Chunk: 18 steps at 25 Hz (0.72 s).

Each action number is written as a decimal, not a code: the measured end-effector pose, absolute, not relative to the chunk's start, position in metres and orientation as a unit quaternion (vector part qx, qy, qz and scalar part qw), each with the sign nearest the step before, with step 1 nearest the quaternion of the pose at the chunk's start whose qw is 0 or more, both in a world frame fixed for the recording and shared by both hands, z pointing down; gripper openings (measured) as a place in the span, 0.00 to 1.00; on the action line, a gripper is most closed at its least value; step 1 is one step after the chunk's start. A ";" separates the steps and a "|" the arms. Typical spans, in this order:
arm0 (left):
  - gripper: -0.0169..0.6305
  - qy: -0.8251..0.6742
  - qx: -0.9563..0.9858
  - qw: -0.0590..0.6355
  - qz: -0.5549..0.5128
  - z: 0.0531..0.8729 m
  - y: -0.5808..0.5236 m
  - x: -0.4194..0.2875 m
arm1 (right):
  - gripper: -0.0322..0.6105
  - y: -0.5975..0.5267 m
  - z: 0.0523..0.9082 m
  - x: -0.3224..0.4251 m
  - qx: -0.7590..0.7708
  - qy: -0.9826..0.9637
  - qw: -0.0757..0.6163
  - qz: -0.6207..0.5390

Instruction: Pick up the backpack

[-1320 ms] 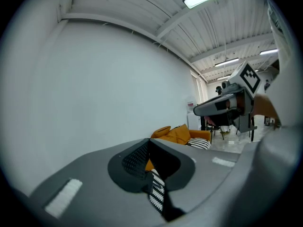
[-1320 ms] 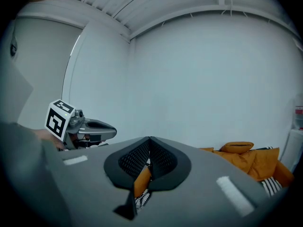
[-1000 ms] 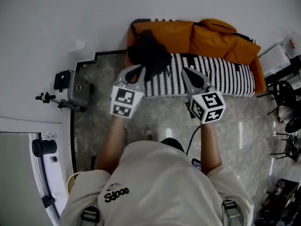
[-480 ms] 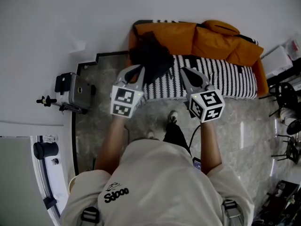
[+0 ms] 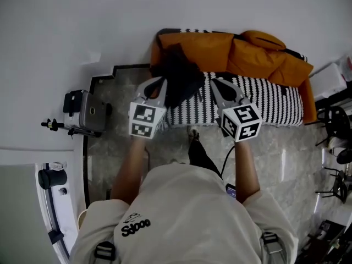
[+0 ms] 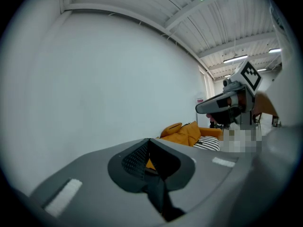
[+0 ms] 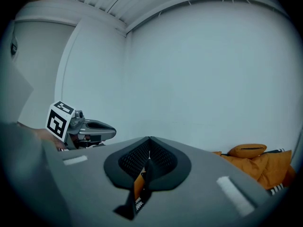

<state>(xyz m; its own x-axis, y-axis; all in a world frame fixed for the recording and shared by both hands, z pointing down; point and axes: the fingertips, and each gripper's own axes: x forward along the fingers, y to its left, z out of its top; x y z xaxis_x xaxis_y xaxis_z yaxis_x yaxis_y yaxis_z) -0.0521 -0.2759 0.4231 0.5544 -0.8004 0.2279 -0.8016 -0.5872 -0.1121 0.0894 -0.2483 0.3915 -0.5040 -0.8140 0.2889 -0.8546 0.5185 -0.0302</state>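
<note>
A dark backpack (image 5: 179, 76) lies slumped on the left end of an orange sofa (image 5: 258, 51) with a black-and-white striped seat (image 5: 264, 95). My left gripper (image 5: 162, 81) is shut and empty, its tip beside the backpack's lower left edge in the head view. My right gripper (image 5: 215, 82) is also shut and empty, over the striped seat just right of the backpack. In the left gripper view the closed jaws (image 6: 149, 142) point at the orange sofa (image 6: 187, 131). The right gripper view shows its closed jaws (image 7: 149, 155) and orange cushions (image 7: 255, 157).
A grey case (image 5: 88, 110) with a small stand sits on the floor at the left by the white wall. A black cylinder (image 5: 48, 175) is at the lower left. Chairs (image 5: 335, 142) and a white box (image 5: 330, 76) crowd the right. The person's foot (image 5: 193, 133) is near the sofa front.
The person has walked toward the sofa, a leg stepping forward. Both grippers, still shut, have come closer to the backpack and the seat.
</note>
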 end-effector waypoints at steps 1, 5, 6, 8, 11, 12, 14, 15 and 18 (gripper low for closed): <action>0.05 -0.458 0.879 0.004 0.130 0.425 -0.285 -0.052 | 0.05 -0.259 0.393 0.090 0.481 -0.864 0.120 0.086; 0.05 -0.477 0.868 0.021 0.139 0.435 -0.323 -0.051 | 0.06 -0.301 0.399 0.091 0.465 -0.872 0.127 0.089; 0.05 -0.481 0.865 0.025 0.139 0.437 -0.332 -0.051 | 0.06 -0.312 0.401 0.091 0.460 -0.874 0.130 0.091; 0.05 -0.490 0.860 0.033 0.137 0.441 -0.350 -0.050 | 0.09 -0.334 0.406 0.093 0.451 -0.876 0.137 0.098; 0.08 -0.501 0.852 0.047 0.142 0.451 -0.374 -0.047 | 0.11 -0.364 0.416 0.097 0.443 -0.879 0.144 0.107; 0.08 -0.503 0.850 0.053 0.146 0.455 -0.381 -0.046 | 0.12 -0.373 0.420 0.098 0.440 -0.879 0.147 0.111; 0.11 -0.507 0.846 0.066 0.153 0.467 -0.396 -0.044 | 0.13 -0.392 0.430 0.099 0.433 -0.880 0.154 0.118; 0.12 -0.509 0.844 0.073 0.155 0.473 -0.404 -0.043 | 0.14 -0.401 0.434 0.099 0.429 -0.881 0.158 0.121; 0.14 -0.518 0.835 0.091 0.159 0.490 -0.420 -0.042 | 0.16 -0.422 0.448 0.099 0.415 -0.885 0.168 0.129</action>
<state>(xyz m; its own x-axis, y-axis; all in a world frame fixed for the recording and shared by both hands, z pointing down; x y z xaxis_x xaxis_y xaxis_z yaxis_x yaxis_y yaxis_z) -0.0417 -0.4202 0.4903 0.4123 -0.8369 0.3600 -0.8950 -0.4459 -0.0117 0.0994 -0.4221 0.4478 -0.5994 -0.6907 0.4045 -0.7775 0.6226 -0.0890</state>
